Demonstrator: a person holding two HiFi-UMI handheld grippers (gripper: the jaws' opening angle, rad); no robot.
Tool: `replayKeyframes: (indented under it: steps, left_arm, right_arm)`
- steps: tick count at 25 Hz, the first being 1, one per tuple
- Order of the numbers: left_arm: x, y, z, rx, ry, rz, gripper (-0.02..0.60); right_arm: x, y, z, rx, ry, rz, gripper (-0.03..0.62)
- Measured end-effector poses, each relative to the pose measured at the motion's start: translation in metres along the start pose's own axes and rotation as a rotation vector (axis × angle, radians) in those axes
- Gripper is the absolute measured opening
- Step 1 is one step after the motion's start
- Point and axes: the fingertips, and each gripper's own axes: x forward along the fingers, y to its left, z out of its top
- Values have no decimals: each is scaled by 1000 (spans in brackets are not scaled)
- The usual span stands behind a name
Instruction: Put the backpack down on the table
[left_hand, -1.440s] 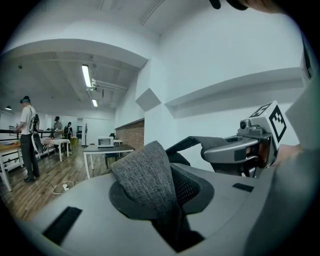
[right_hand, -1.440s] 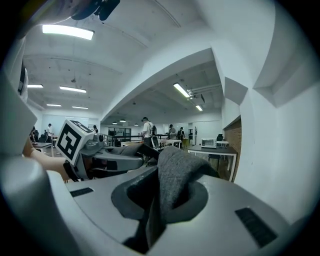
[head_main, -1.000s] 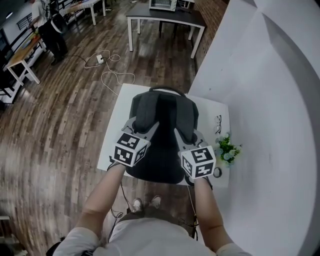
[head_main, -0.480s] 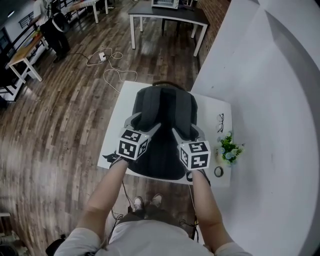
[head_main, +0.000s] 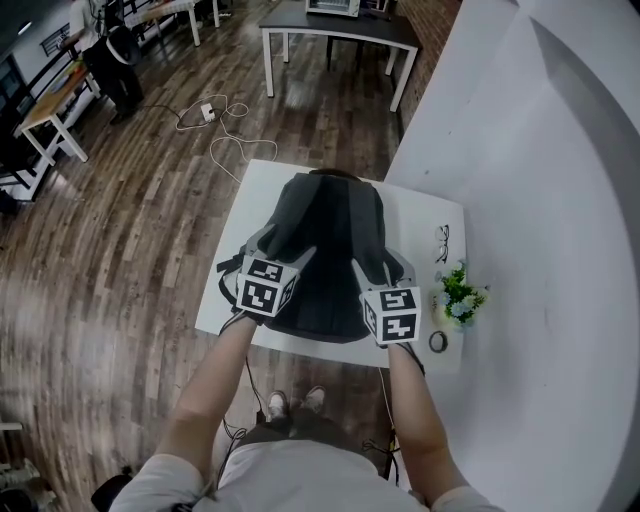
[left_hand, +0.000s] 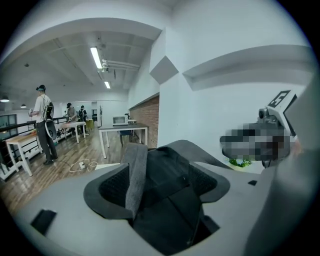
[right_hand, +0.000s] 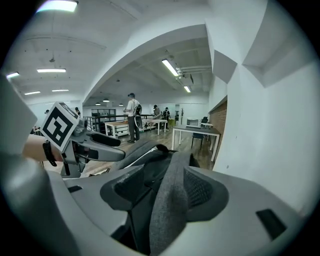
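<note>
The dark grey backpack (head_main: 325, 255) lies on the small white table (head_main: 248, 190), its top handle pointing away from me. My left gripper (head_main: 287, 246) is at its left shoulder strap and my right gripper (head_main: 380, 265) at the right one. Both sets of jaws have just been opening and now stand wide. In the left gripper view a grey strap (left_hand: 136, 175) runs up between the jaws of the left gripper (left_hand: 160, 187), close to the left pad. In the right gripper view the other strap (right_hand: 167, 200) runs loose between the pads of the right gripper (right_hand: 165, 192).
Glasses (head_main: 440, 243), a small potted plant (head_main: 457, 297) and a dark ring (head_main: 437, 342) sit along the table's right edge, beside a white curved wall. Behind the table lie cables (head_main: 215, 130) on the wood floor and a black table (head_main: 335, 25). People stand far left.
The backpack has sunk and settled flat on the table. Both grippers came down with it, and their jaws have opened off the straps.
</note>
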Motion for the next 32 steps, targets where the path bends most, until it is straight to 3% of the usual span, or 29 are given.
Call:
replayKeyframes:
  steps: [13, 14, 18, 20, 21, 32]
  left_arm:
    - [-22, -14, 8, 16, -31, 26, 365]
    - [-26, -13, 9, 21, -36, 36, 352]
    - [-45, -7, 23, 42, -77, 89, 154]
    - [-58, -5, 30, 40, -110, 113, 77]
    - [-65, -4, 34, 36, -129, 122, 39]
    - [-158, 14, 60, -6, -278, 200, 17]
  right_arm:
    - [-23, 6, 4, -19, -26, -5, 233]
    - [-25, 8, 6, -19, -31, -4, 233]
    - [-36, 13, 17, -22, -54, -1, 213]
    - [-46, 14, 22, -23, -71, -16, 91]
    - [-50, 13, 24, -20, -78, -26, 79]
    - [-143, -35, 25, 97, -166, -177, 40]
